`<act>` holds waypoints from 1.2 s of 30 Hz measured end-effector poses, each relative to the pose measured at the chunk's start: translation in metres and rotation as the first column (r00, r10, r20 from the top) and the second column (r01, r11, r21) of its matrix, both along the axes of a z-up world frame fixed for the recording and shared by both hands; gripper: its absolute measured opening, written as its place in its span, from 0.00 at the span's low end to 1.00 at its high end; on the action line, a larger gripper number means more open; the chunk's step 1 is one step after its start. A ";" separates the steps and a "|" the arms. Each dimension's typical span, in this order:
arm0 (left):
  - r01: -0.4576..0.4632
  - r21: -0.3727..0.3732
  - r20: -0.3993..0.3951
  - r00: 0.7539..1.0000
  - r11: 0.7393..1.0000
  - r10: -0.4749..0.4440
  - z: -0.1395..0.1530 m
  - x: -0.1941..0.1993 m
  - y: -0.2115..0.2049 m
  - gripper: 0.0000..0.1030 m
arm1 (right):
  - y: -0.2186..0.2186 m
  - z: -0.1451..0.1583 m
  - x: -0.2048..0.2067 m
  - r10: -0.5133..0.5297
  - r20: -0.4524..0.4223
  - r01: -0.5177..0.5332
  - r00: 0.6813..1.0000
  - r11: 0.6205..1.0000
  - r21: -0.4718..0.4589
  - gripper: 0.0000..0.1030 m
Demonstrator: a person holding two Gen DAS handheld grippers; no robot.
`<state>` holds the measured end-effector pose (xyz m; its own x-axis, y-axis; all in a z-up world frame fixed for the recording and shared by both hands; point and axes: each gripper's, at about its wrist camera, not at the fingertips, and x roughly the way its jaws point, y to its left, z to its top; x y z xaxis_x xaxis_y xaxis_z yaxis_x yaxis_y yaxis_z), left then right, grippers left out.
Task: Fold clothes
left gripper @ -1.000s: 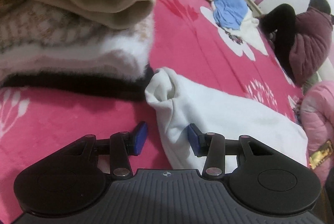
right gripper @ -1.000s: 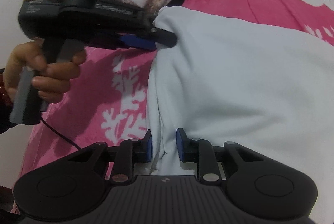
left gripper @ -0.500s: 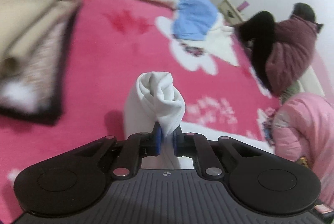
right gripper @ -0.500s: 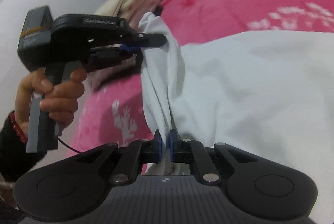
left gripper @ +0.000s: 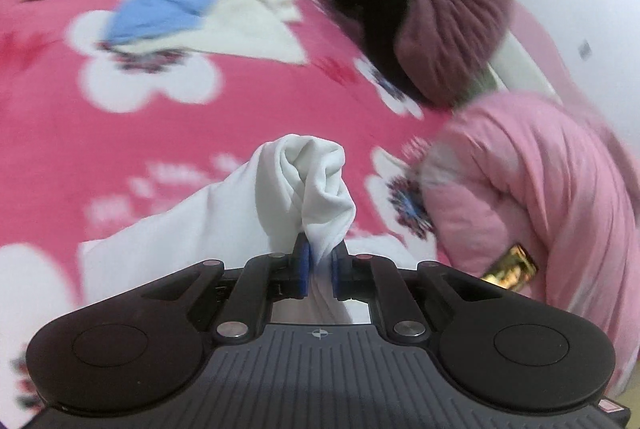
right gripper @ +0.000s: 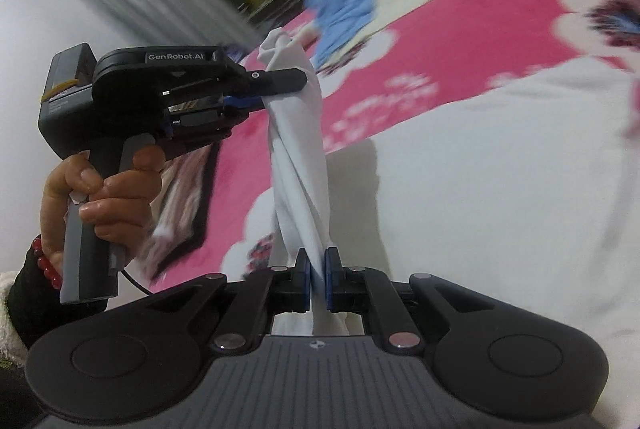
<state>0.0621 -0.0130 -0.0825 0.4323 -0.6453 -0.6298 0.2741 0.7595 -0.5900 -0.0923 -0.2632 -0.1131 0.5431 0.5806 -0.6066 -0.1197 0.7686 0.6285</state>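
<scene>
**op:** Looking through the left wrist cam first: my left gripper (left gripper: 319, 263) is clamped on a bunched corner of the white garment (left gripper: 224, 213), blue pads pinching the cloth with a knot of it sticking out past the tips. The rest of it trails down onto the pink floral blanket (left gripper: 180, 133). Further back there's a blue garment (left gripper: 176, 5) lying on a white one, plus a person in a maroon puffer jacket (left gripper: 452, 25) and a pink quilted jacket (left gripper: 532, 189) close on the right. Lots of blur.

**reply:** And the right cam?

**op:** Right gripper (right gripper: 318, 279) is closed on the same white garment, on the edge strip, which runs taut and twisted up to the left gripper. The main body is spread on the blanket to the right. A hand (right gripper: 100, 205) holds the left unit's handle.

**reply:** That twist worries me.

**op:** Same. My guess is that if I lay it down like this the fold comes out ropey, not flat. The bites also look small, so a fast pull could slip a corner free. And the pink jacket is near enough to snag.

**reply:** Any readable text?

**op:** "GenRobot.AI" on the left unit's housing. Nothing else legible.
</scene>
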 end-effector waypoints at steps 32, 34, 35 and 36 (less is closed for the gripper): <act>0.374 -0.014 -0.097 0.922 0.927 -0.374 -0.035 0.023 -0.152 0.37 | -0.163 -0.066 -0.033 -0.450 -0.207 0.462 0.869 0.887 0.013 0.12; 0.386 -0.049 -0.049 0.920 0.921 -0.388 -0.015 0.015 -0.129 0.38 | -0.166 -0.066 -0.035 -0.480 -0.197 0.490 0.855 0.872 -0.001 0.13; 0.388 -0.060 -0.026 0.920 0.920 -0.390 -0.004 0.010 -0.115 0.38 | -0.166 -0.066 -0.036 -0.489 -0.189 0.498 0.852 0.867 0.000 0.13; 0.390 -0.069 -0.004 0.920 0.918 -0.391 0.006 0.006 -0.101 0.38 | -0.166 -0.065 -0.037 -0.497 -0.182 0.505 0.849 0.863 0.000 0.13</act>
